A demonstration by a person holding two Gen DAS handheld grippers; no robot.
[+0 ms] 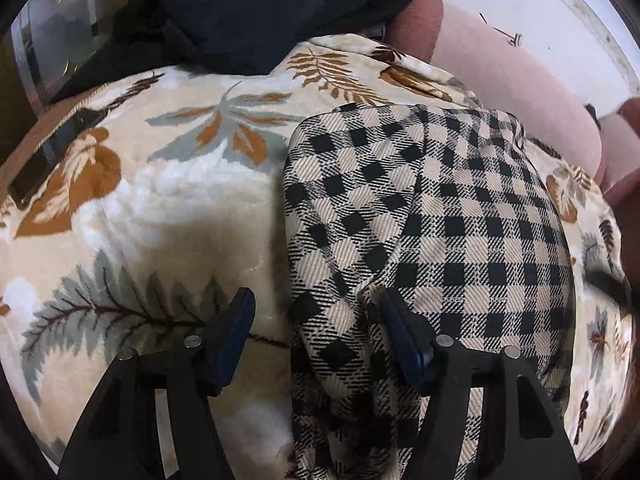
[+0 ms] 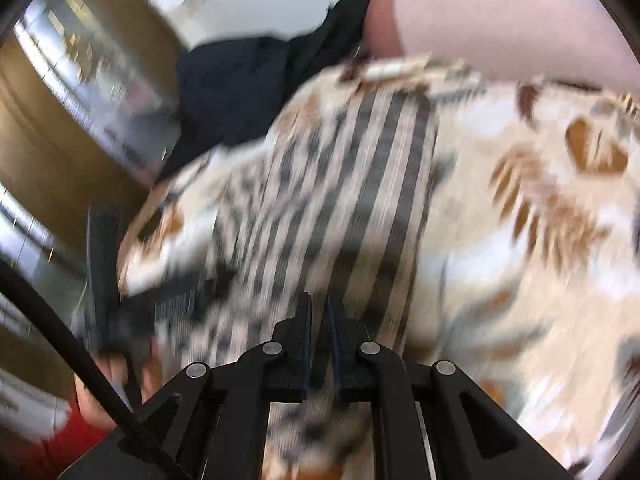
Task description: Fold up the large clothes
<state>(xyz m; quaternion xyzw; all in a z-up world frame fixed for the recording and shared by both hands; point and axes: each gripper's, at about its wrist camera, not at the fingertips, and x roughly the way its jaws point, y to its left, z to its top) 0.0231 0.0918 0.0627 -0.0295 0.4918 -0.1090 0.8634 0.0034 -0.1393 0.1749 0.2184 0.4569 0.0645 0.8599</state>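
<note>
A black-and-beige checked garment point(image 1: 432, 216) lies folded on a leaf-print blanket point(image 1: 160, 184). My left gripper point(image 1: 316, 312) is open just above the garment's near left edge, its right finger point(image 1: 400, 332) on the cloth and its left finger point(image 1: 236, 328) over the blanket. In the blurred right wrist view, the garment point(image 2: 340, 200) stretches away from my right gripper point(image 2: 319, 320). Its jaws stand almost closed with checked cloth between them.
A dark navy garment point(image 1: 240, 12) lies heaped at the blanket's far edge, also in the right wrist view point(image 2: 248, 84). A pink cushion point(image 1: 512, 92) lies to the far right. A wood-and-glass cabinet point(image 2: 80, 92) stands on the left.
</note>
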